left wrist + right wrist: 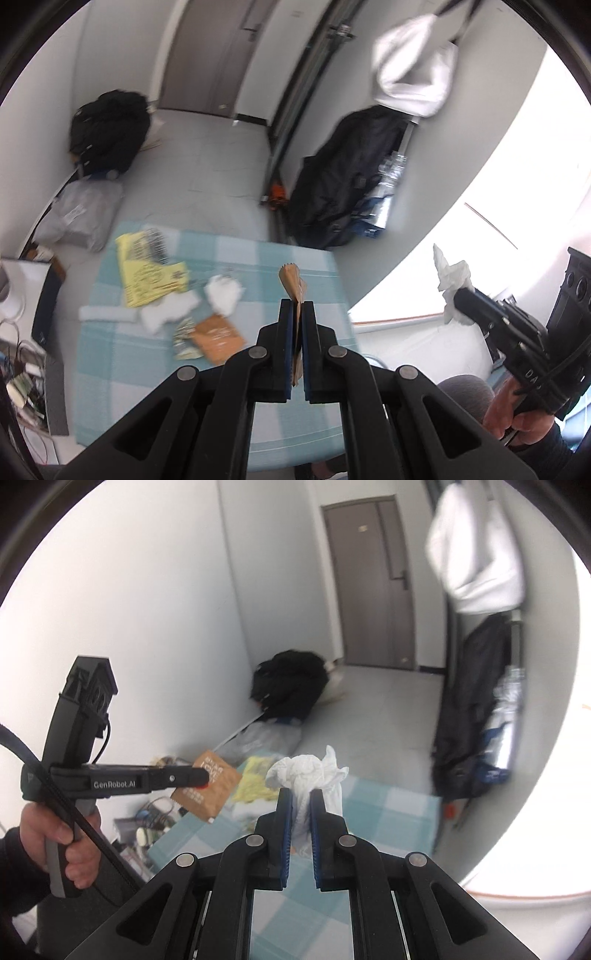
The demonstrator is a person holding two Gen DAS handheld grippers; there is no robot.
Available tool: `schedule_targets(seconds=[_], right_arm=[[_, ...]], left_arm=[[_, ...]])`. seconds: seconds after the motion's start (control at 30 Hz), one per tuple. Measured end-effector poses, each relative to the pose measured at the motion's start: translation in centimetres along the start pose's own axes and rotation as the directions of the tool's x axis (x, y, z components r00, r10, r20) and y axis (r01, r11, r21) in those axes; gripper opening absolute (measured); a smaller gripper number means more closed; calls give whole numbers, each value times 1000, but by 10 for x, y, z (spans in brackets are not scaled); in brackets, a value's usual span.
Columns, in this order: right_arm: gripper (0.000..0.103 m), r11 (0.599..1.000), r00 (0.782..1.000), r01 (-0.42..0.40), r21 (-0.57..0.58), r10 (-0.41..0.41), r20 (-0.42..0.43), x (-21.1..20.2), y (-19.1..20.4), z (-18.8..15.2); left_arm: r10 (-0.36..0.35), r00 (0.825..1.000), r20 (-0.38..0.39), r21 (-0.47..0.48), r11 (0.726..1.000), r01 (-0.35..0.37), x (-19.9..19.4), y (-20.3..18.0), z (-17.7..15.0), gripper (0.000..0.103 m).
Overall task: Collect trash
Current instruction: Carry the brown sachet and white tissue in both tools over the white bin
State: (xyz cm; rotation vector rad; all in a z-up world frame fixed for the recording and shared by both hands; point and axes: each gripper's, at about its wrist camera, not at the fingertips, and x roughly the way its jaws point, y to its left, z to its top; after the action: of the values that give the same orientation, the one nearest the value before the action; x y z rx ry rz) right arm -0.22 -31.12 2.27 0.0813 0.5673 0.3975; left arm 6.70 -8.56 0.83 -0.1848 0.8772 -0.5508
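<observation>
Each fisheye camera looks forward and down along its own fingers. Both views share the checked surface (229,254) (399,812), grey door (207,55) (373,583) and floor beyond. Each view catches the other gripper at its edge.

The left gripper (296,306) pointed down and forward, its jaws pressed together on a brown paper packet (292,281) that stuck out past the tips and hung below them. In the right wrist view it showed from the side, level, with the person's left hand (61,843) wrapped around its handle at the near left and a dark sleeve behind the wrist. The right gripper (301,797) tilted less steeply, its jaws nearly closed and pinching a crumpled white tissue (306,771). In the left wrist view it sat at the far right, the right hand (517,413) gripping the handle low down.
</observation>
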Motion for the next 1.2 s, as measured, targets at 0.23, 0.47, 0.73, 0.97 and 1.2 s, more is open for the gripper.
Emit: schedule_targets(seconds=[0.23, 0.47, 0.73, 0.97, 1.2], right_arm=[[9, 974, 977, 191, 121, -200, 67, -81, -84, -14], [9, 904, 945, 310, 295, -328, 13, -121, -162, -65], [9, 813, 929, 364, 455, -351, -115, -106, -226, -141], [9, 747, 936, 351, 565, -275, -218, -64, -265, -203], [9, 700, 940, 332, 632, -187, -287, -27, -282, -256]], left_arm=[[-107, 993, -53, 123, 986, 113, 40, -91, 12, 0], [-164, 968, -188, 189, 961, 199, 105, -159, -4, 0], [-148, 929, -339, 225, 946, 233, 178, -191, -33, 0], [-86, 867, -492, 234, 945, 226, 253, -193, -65, 0], [-37, 778, -627, 232, 945, 232, 311, -195, -96, 0]])
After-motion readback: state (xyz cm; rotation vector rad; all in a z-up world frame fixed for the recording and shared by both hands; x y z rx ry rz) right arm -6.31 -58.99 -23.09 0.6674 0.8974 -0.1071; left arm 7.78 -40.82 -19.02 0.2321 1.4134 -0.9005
